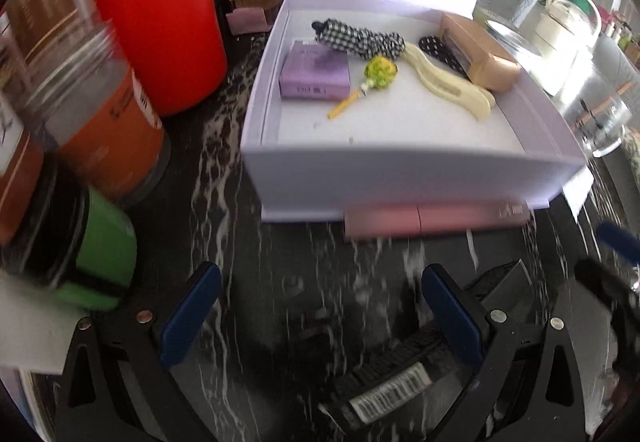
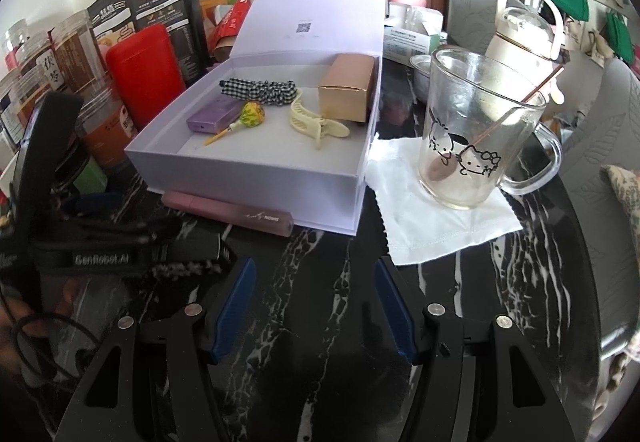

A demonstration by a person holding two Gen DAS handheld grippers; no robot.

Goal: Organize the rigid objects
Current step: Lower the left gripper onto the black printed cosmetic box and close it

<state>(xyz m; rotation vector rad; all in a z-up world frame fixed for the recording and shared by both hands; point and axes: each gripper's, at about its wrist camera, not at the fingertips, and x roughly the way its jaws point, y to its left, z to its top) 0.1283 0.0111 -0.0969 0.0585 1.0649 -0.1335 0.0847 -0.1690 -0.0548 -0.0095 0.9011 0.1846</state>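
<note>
Ahead of both tongs, a pink tube [image 2: 228, 213] lay on the marble table [image 2: 328, 282], touching the front wall of an open lilac box [image 2: 256, 177]. Both the left gripper [image 1: 320, 278] and the right gripper [image 2: 314, 274] stood open, holding nothing.

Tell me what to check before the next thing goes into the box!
1. Lavender box lid is up: ok.
2. Bare floor left at the box's near end: ok.
3. Pink stick lies on the table against the box's front wall, not inside: not ok.
4. Left gripper open with nothing held: ok.
5. Right gripper open with nothing held: ok.
6. Black item with a barcode under the left fingers, what it is: cannot tell.
</note>
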